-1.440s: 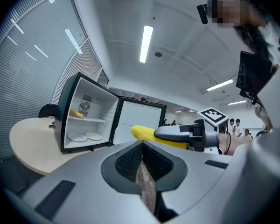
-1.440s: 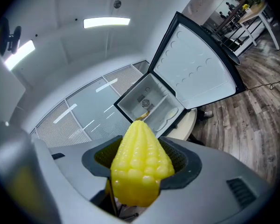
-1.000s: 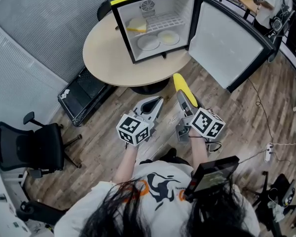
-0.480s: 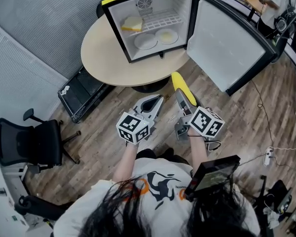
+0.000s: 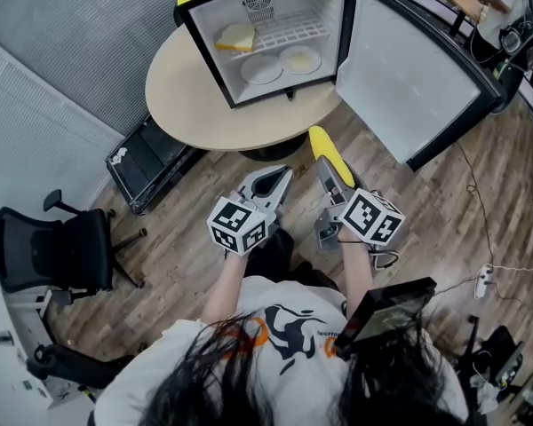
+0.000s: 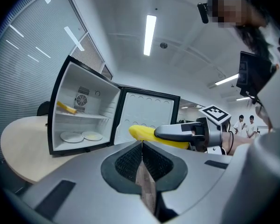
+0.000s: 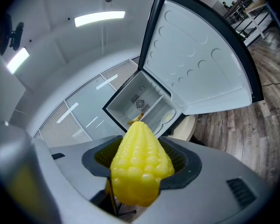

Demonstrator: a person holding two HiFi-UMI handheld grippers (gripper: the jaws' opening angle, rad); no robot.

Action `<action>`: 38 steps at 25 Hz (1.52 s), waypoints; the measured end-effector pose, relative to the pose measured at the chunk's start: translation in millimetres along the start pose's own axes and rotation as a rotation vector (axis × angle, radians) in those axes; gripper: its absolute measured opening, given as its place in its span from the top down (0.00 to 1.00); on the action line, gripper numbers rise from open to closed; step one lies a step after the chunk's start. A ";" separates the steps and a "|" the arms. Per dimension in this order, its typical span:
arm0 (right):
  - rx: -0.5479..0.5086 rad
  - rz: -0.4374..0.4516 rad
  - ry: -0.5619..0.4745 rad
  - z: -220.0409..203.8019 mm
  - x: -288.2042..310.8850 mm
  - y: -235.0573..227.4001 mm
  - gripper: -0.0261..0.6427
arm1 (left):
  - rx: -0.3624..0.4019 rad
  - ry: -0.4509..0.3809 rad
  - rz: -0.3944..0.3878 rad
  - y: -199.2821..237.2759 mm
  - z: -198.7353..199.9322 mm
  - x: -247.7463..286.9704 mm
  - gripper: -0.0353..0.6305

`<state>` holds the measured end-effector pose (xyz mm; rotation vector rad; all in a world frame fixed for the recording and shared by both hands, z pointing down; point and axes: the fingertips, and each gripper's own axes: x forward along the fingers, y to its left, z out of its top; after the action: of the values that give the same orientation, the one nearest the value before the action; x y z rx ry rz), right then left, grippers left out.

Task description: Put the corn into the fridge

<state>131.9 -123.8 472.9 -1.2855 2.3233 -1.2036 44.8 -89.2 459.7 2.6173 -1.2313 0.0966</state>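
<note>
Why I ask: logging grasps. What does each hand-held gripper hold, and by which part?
Right hand-held gripper: the corn, clamped by its thicker rear part, tip sticking out ahead. Left hand-held gripper: shut, nothing held.

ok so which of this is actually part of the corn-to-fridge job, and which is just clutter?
Job:
- corn, clamped in the right gripper
- open fridge
- its door, swung wide

Clutter:
- left gripper, shut and empty
- two plates and food inside the fridge
- round table
- office chair
- black case on the floor
</note>
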 end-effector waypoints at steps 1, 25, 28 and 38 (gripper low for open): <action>0.002 0.003 0.003 0.2 1.1 -0.7 0.58 | 0.001 0.000 0.000 1.2 0.8 1.5 0.93; -0.022 -0.013 0.014 38.2 124.1 -2.6 0.58 | -0.003 -0.009 -0.014 113.5 32.2 56.9 0.93; -0.023 -0.020 0.019 40.9 146.2 -1.0 0.58 | -0.011 -0.006 -0.020 134.6 35.7 64.2 0.93; -0.046 -0.062 0.006 53.4 205.9 6.7 0.58 | -0.022 -0.001 -0.076 192.0 45.2 90.1 0.93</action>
<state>35.1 -313.3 471.1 -1.3801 2.3444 -1.1807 -46.5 -285.7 468.0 2.6421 -1.1247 0.0676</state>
